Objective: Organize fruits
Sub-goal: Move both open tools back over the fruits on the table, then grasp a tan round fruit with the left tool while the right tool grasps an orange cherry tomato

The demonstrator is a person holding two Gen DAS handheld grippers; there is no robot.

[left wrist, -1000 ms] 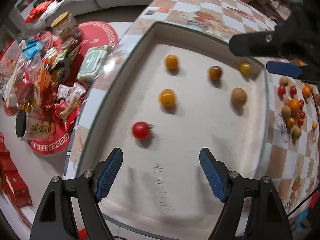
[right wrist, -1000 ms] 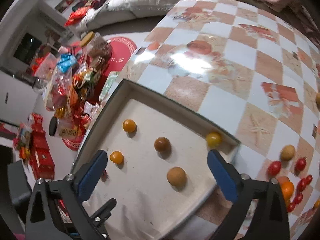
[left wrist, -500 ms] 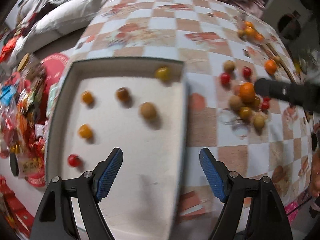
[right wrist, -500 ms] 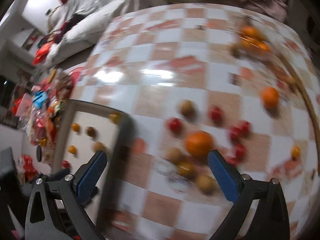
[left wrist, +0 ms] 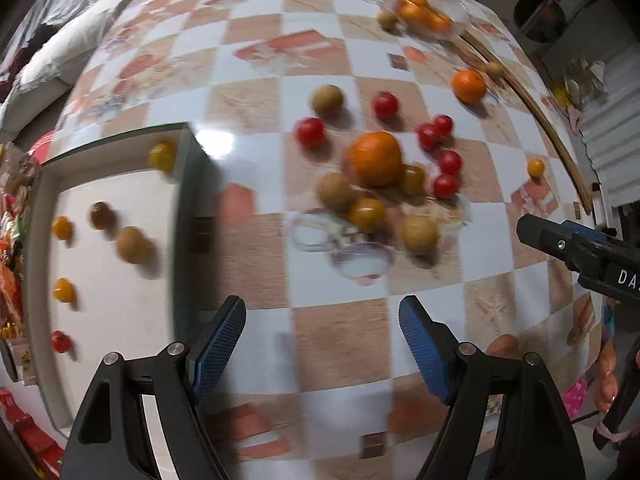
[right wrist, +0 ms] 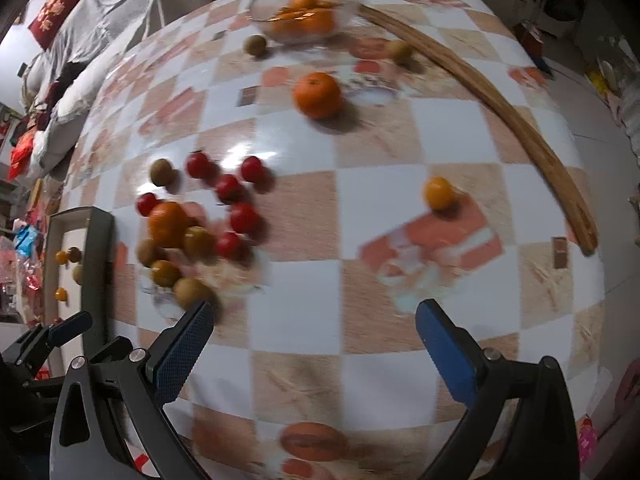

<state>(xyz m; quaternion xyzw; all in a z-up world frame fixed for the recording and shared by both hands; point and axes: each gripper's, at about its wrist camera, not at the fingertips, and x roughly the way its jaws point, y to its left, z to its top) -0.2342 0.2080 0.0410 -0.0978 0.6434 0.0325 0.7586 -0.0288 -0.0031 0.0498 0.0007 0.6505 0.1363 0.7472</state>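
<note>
A white tray (left wrist: 120,312) at the left holds several small fruits, among them a red tomato (left wrist: 61,341) and a brown longan (left wrist: 132,245). A pile of loose fruit lies on the checkered table: a big orange (left wrist: 374,158), red tomatoes (left wrist: 310,132) and longans (left wrist: 419,234). My left gripper (left wrist: 322,344) is open and empty above the table, near side of the pile. My right gripper (right wrist: 314,346) is open and empty; the pile (right wrist: 172,224) is to its left, a small orange fruit (right wrist: 439,192) ahead right.
A glass bowl of oranges (right wrist: 306,16) stands at the far side, with a lone orange (right wrist: 318,94) in front. A curved wooden strip (right wrist: 500,108) runs along the right. Snack packets (left wrist: 8,208) lie on the floor left of the tray.
Both grippers have swung right, away from the tray, toward the loose fruit on the table. Both stay open and empty.
</note>
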